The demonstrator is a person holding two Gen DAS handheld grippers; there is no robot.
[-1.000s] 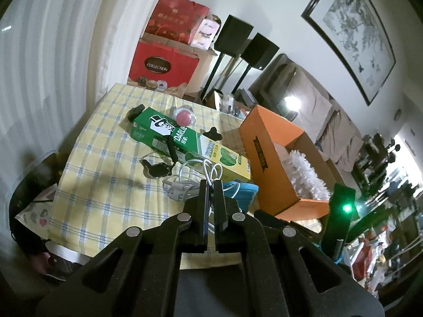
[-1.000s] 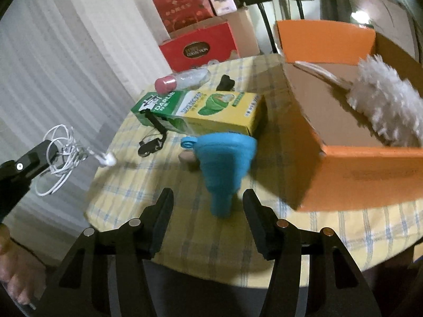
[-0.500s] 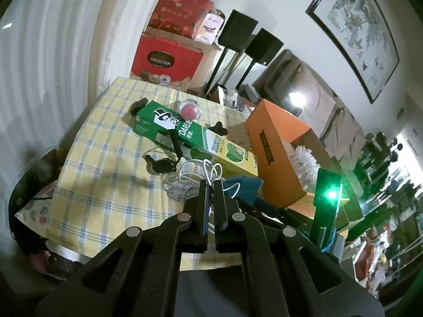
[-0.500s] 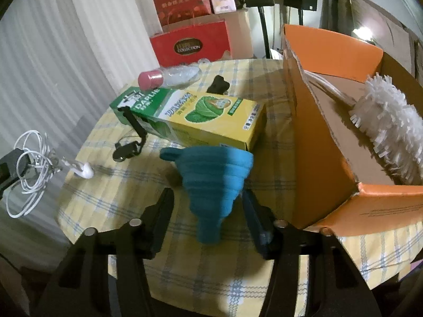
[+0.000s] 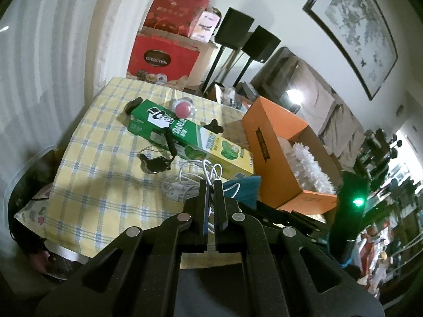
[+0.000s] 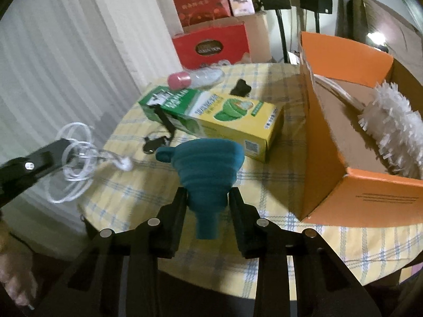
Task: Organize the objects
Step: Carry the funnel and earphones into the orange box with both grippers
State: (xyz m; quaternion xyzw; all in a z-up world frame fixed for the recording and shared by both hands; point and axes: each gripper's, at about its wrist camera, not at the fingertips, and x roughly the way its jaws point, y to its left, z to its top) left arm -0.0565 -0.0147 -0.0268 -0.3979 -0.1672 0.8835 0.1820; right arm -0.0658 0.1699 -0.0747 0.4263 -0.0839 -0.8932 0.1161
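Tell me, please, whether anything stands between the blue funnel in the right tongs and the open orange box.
Nothing visible does. The blue funnel sits between the right tongs, whose jaws have just been closing on it. Between it and the orange box lies only bare tablecloth; the box's open top holds a white duster.

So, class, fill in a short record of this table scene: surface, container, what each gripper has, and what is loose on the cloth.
surface: table under a yellow checked cloth
container: orange box, open, duster inside
left gripper: shut on white cable, held clear of the table
right gripper: jaws have just been closing, pads on blue funnel
loose on cloth: green and yellow carton, bottle with pink cap, black keys
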